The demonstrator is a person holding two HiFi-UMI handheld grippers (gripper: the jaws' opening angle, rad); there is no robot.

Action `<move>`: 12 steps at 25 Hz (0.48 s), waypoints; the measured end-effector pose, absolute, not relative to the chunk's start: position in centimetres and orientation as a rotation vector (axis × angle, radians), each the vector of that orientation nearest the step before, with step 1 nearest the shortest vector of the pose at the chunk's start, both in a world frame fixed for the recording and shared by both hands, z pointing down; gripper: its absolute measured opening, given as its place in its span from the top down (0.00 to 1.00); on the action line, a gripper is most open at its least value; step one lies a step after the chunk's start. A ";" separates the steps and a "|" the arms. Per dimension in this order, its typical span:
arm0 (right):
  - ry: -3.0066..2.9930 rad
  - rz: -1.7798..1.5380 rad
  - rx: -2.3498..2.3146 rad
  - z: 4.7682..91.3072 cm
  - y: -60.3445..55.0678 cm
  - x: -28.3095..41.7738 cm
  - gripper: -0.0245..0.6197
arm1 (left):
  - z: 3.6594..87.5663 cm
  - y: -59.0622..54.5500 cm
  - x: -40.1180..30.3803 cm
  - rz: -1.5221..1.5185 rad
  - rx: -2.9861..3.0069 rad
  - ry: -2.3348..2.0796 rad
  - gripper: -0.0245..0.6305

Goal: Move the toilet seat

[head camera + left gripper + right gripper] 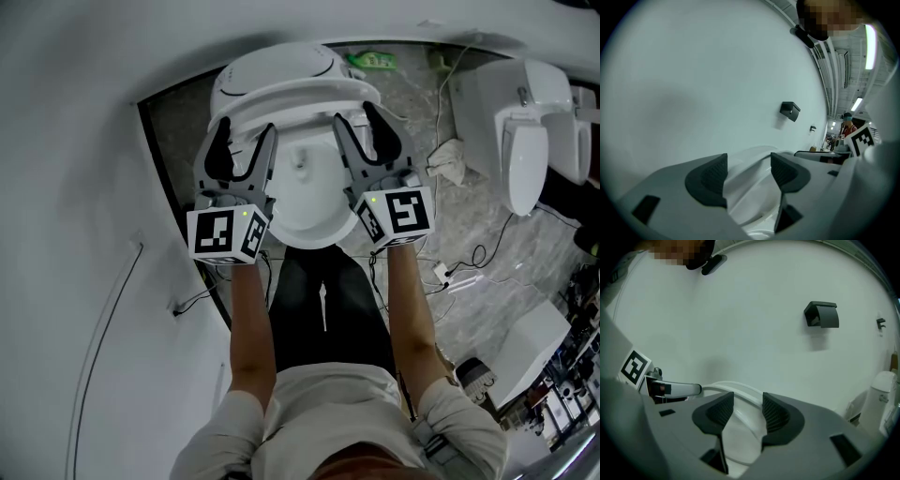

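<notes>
In the head view the white toilet [305, 202] stands in front of me, its lid [281, 66] tipped back and the seat [292, 97] lifted off the bowl. My left gripper [244, 150] straddles the seat's left rim. Its jaws stand wide, the rim [750, 180] runs between the pads, and I see no firm press on it. My right gripper [366, 136] is on the seat's right rim. There the pads sit close against the white rim [747, 416] and are shut on it.
A white wall runs along the left, close to the toilet, with a paper holder [821, 315] mounted on it. A second toilet [525, 122] stands at the right. Cables [459, 272] and a rag [450, 159] lie on the marble floor.
</notes>
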State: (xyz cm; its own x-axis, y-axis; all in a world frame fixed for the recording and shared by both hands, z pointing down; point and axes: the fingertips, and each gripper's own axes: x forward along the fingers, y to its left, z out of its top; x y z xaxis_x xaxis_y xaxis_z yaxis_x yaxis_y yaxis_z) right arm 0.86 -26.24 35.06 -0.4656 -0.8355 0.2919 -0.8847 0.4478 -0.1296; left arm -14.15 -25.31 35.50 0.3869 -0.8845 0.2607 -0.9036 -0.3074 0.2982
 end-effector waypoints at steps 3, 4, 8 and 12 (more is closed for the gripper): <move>-2.512 0.387 1.506 35.1 -26.4 0.8 0.64 | 35.5 -25.5 -14.2 0.073 2.261 -1.557 0.49; -2.512 0.383 1.505 35.1 -26.5 0.7 0.64 | 35.6 -25.6 -14.2 0.077 2.262 -1.562 0.50; -2.510 0.381 1.501 35.2 -26.6 0.7 0.64 | 35.7 -25.7 -14.2 0.098 2.266 -1.581 0.50; -2.506 0.377 1.495 35.1 -26.9 0.6 0.64 | 35.7 -25.9 -14.2 0.114 2.268 -1.591 0.51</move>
